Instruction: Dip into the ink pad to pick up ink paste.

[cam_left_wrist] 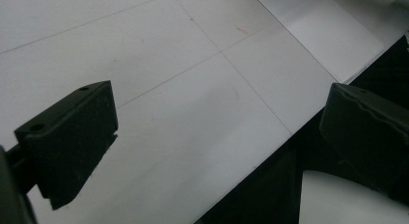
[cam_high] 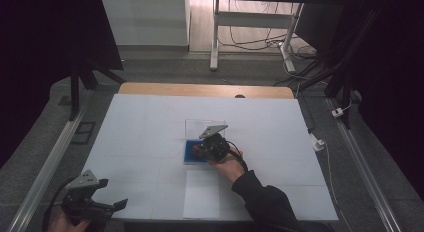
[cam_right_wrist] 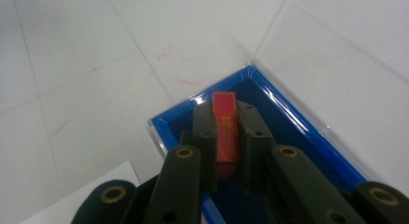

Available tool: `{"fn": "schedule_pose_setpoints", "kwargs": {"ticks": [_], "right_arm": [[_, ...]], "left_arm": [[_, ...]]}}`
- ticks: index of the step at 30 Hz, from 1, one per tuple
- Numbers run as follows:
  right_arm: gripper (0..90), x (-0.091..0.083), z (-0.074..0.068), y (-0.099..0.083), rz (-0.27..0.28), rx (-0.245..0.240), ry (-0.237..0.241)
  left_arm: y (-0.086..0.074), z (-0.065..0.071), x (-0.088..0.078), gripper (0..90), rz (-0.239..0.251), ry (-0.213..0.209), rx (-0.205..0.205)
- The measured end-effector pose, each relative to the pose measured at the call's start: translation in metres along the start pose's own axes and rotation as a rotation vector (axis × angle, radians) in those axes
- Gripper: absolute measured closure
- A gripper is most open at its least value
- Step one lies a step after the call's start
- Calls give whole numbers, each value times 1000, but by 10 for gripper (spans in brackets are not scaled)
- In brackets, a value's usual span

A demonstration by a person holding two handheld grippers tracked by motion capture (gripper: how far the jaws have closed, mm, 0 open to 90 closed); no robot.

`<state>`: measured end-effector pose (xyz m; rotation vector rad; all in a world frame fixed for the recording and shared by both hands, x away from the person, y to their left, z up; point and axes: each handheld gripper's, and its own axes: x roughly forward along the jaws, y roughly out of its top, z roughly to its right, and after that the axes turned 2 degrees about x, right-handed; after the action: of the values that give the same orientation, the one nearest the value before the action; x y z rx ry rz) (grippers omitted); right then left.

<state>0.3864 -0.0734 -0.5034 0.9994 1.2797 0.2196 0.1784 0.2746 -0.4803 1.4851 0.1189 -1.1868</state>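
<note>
Jaws of the right gripper (cam_right_wrist: 225, 137) are clamped on a slim red block (cam_right_wrist: 225, 132), pads pressed to both its long sides; the block stands on edge w/ its tip poking past the fingertips toward the top of the right gripper view. It sits over the blue tray (cam_right_wrist: 308, 132) of a clear-lidded case, low centre of that view. Tray's corner points to upper centre; its raised blue rim runs close along the right jaw and just beyond the block's tip, so not much slack there. Clear lid (cam_right_wrist: 337, 55) stands open at upper right, hinged along the tray's far edge, walling off that side. Upper left of the view is bare white table cover w/ faint red marks, lots of room.

In the high view the right gripper (cam_high: 212, 146) and the hand behind it are at frame centre, over the blue tray (cam_high: 189, 153), lid (cam_high: 196, 127) upright behind. A white sheet (cam_high: 201, 194) lies just below the case, near the front edge of the table (cam_high: 140, 132), beside the sleeve. Table cover is open on all sides of the case; wooden strip along the far edge, metal rails left and right beyond the cover.

Left gripper (cam_high: 107, 204) is at lower left of the high view, at the table's front corner, well apart from the case. Its jaws stand wide apart w/ nothing between; in its own view (cam_left_wrist: 212, 137) they frame the table's front edge running diagonally, white sheet (cam_left_wrist: 323, 31) at upper right.
</note>
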Motion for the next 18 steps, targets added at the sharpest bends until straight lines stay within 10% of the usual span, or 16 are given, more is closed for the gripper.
{"fn": "schedule_pose_setpoints", "kwargs": {"ticks": [18], "right_arm": [[792,-13,1,8,48,21,54]], "left_arm": [[0,-1,0,4,1,-4,-4]]}}
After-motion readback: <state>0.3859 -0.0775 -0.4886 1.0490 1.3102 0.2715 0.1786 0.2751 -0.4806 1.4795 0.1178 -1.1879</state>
